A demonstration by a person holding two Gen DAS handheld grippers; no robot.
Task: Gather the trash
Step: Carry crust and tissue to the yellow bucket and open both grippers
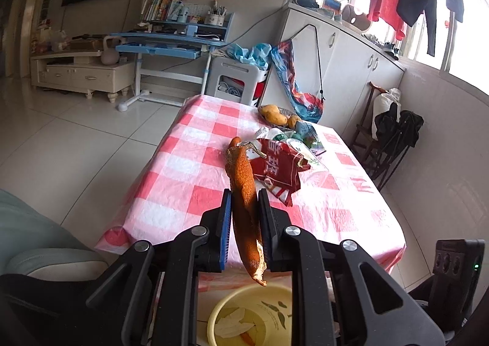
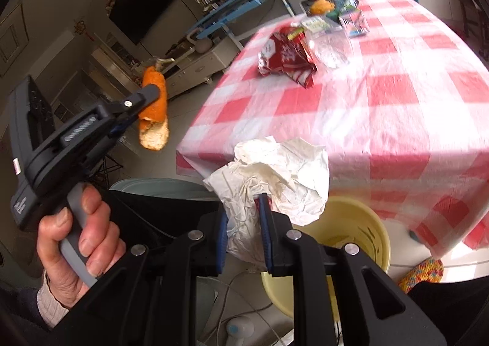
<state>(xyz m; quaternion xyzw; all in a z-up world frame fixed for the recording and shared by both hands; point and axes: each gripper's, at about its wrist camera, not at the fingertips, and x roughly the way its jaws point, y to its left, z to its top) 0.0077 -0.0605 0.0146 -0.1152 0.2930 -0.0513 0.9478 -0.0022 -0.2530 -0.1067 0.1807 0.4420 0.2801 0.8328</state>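
My left gripper (image 1: 244, 199) is shut on a long orange peel (image 1: 243, 180) and holds it in the air above a yellow bin (image 1: 272, 294). The peel (image 2: 154, 92) and the left gripper (image 2: 146, 98) also show in the right wrist view, off the table's near left corner. My right gripper (image 2: 244, 205) is shut on a crumpled white paper (image 2: 275, 168) just above the yellow bin (image 2: 369, 223). A red snack wrapper (image 1: 279, 167) lies on the checked table (image 1: 195, 168); it also shows in the right wrist view (image 2: 285, 55).
Clear plastic wrap (image 2: 330, 49), small packets (image 2: 351, 14) and orange-yellow fruit (image 1: 275, 113) lie at the table's far end. A pale sofa (image 1: 36, 242) is at my left. A white stool (image 1: 235, 79) and blue desk (image 1: 171, 43) stand beyond the table. A knitted slipper (image 2: 423, 272) lies on the floor.
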